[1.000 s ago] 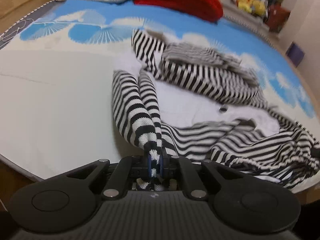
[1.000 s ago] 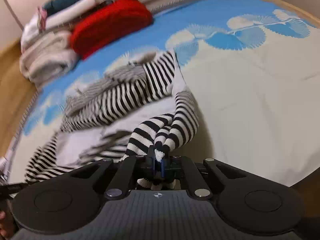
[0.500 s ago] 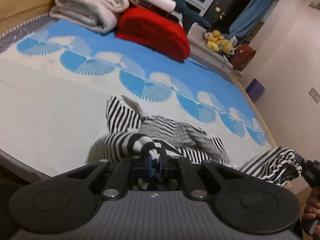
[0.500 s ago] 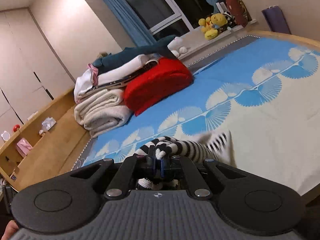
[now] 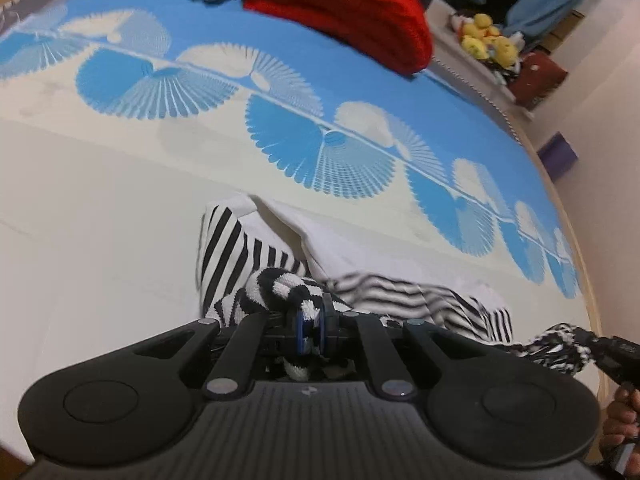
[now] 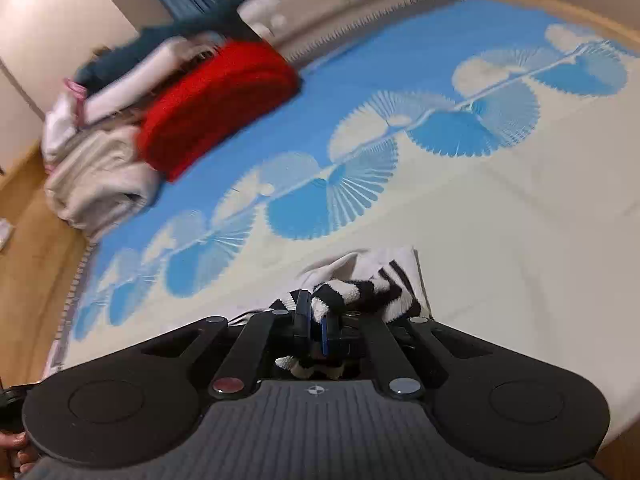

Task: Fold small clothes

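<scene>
Both pairs of jaws nearly closed, each pinching a bunch of striped cloth. Left gripper [image 5: 311, 322] low in the middle of its frame, blue pads clamped on a twisted black-and-white wad; jaws just eased slightly wider, cloth still gripped between them. Right gripper [image 6: 314, 326] likewise low and central in its own frame, clamped on another bunched end of the garment [image 5: 240, 256].

Bed [image 5: 100, 200] filling most of both views: cream across the lower half, a band of blue and white fan shapes through the middle, plain blue beyond. Wooden floor [image 6: 36, 248] along the left edge of the right view. Red blanket [image 5: 344, 4] folded at the top centre of the left view, upper left in the right view. Pale folded blankets [image 6: 96, 184] just beside it, with white and dark teal bedding piled behind, blurred.

Garment on the cream part of the bed, close in front of the grippers: striped panel with white lining turned up, stretching from the left pads toward the lower right of the left view, ending at the right gripper, seen there at the frame's right edge. Yellow plush toys [image 5: 490, 38] at upper right on a ledge. Hand [image 5: 620, 432] at the lower right corner.
</scene>
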The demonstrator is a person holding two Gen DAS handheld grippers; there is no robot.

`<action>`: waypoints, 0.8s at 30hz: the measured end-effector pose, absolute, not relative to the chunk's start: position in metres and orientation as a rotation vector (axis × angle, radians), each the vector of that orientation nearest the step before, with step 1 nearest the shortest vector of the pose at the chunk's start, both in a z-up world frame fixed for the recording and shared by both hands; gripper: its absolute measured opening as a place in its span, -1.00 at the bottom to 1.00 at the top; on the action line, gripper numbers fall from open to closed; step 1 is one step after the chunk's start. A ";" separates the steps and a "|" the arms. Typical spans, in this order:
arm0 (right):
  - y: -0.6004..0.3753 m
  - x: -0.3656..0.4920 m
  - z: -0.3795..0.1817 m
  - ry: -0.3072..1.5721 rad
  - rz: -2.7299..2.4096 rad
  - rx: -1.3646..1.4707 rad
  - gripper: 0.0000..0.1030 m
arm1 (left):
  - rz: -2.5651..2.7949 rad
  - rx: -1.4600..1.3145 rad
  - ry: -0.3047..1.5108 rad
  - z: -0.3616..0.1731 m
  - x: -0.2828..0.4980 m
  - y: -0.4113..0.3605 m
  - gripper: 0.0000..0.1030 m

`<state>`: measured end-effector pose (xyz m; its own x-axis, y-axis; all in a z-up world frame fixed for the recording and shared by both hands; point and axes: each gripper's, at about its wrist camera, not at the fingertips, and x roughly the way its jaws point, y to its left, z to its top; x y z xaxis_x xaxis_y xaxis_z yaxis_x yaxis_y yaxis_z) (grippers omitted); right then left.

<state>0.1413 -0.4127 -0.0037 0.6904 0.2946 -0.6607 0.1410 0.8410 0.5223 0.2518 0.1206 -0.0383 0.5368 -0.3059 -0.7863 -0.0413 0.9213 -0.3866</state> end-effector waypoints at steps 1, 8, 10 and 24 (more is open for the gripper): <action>-0.411 0.155 -0.011 0.837 0.077 0.579 -0.92 | -0.144 -0.401 1.028 -0.045 0.263 0.121 -0.77; -0.426 0.194 -0.039 0.799 -0.042 0.698 -0.54 | -0.054 -0.592 0.928 -0.046 0.290 0.155 -0.12; -0.435 0.189 -0.029 0.735 -0.062 0.704 -0.29 | -0.050 -0.603 0.894 -0.041 0.287 0.161 -0.05; -0.375 0.178 -0.055 0.835 0.189 -0.042 0.00 | -0.160 -0.033 1.000 -0.072 0.276 0.103 0.56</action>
